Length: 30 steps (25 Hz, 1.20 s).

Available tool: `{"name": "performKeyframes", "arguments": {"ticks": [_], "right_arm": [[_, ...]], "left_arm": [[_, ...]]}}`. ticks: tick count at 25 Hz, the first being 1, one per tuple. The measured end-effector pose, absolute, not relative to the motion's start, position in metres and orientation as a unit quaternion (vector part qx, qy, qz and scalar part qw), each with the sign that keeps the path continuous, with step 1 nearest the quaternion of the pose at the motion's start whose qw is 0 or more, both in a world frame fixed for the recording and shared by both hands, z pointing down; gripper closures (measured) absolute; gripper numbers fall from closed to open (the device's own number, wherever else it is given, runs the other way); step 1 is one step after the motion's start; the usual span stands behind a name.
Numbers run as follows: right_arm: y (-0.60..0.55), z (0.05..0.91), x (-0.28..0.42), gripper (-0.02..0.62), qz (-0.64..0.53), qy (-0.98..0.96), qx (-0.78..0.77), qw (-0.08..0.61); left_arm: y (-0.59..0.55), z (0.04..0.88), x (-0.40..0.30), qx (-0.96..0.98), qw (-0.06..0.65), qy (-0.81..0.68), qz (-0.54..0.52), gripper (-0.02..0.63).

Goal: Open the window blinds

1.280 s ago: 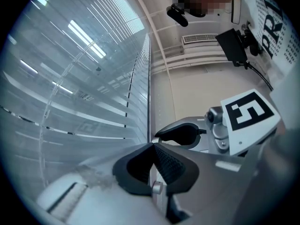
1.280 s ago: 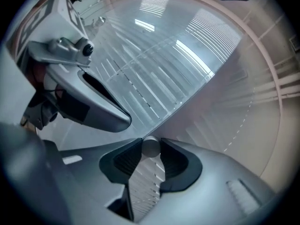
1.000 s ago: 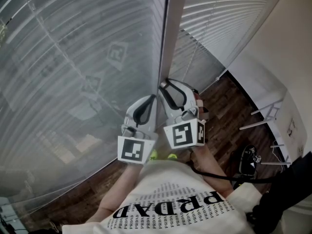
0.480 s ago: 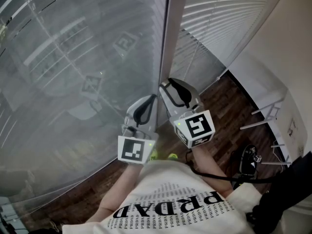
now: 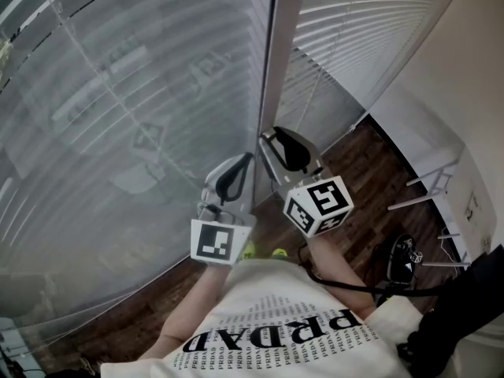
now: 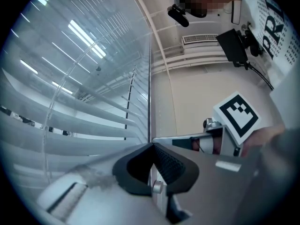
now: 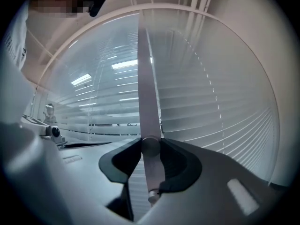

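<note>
The wide white slatted blind (image 5: 118, 132) fills the left of the head view, and in the left gripper view its slats (image 6: 70, 121) sit tilted with strips of light between them, so it looks partly open. Next comes the left gripper (image 5: 246, 162), held close to the grey vertical window post (image 5: 272, 61). Its jaws (image 6: 151, 146) are pressed together, and I cannot tell whether a thin cord is caught in them. Just beside it, the right gripper (image 5: 268, 138) is clenched on a slim pale-grey tilt rod (image 7: 146, 78), which hangs upright and runs through the pads (image 7: 150, 142). Beyond lies the narrower white slatted blind (image 5: 354, 22), with its slats lying nearly flat. The rod is probably light, stiff and smooth, so it may slip while being twisted. A firm hold low on the rod, turning about its own axis without bending it sideways, seems best. The thin slats themselves would likely crease if grabbed.
</note>
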State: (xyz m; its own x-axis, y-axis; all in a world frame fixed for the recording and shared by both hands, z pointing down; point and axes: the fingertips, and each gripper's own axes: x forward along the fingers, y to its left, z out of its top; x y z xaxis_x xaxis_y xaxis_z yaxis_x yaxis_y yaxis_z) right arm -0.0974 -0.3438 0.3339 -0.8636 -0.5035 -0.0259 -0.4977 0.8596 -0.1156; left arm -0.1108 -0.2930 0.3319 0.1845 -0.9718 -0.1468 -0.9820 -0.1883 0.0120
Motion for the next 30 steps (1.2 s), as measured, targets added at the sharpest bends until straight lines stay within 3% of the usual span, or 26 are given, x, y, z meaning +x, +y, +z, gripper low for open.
{"name": "performKeyframes", "arguments": {"ticks": [5, 11, 18, 23, 30], "right_arm": [[-0.341, 0.337, -0.100, 0.471, 0.008, 0.964, -0.264, -0.012], [-0.332, 0.341, -0.101, 0.459, 0.200, 0.932, -0.263, -0.149], [-0.330, 0.343, -0.108, 0.468, 0.370, 0.864, -0.261, -0.221], [-0.331, 0.344, -0.109, 0.474, 0.396, 0.848, -0.268, -0.230], [-0.334, 0.342, -0.108, 0.466, 0.342, 0.876, -0.274, -0.202]], "left_arm": [[-0.291, 0.335, -0.112, -0.767, 0.039, 0.638, 0.062, 0.614], [-0.290, 0.333, -0.113, -0.767, 0.041, 0.637, 0.064, 0.614], [-0.288, 0.332, -0.113, -0.767, 0.042, 0.637, 0.068, 0.614], [-0.289, 0.333, -0.113, -0.768, 0.043, 0.635, 0.066, 0.614], [-0.289, 0.333, -0.113, -0.769, 0.043, 0.634, 0.067, 0.614]]}}
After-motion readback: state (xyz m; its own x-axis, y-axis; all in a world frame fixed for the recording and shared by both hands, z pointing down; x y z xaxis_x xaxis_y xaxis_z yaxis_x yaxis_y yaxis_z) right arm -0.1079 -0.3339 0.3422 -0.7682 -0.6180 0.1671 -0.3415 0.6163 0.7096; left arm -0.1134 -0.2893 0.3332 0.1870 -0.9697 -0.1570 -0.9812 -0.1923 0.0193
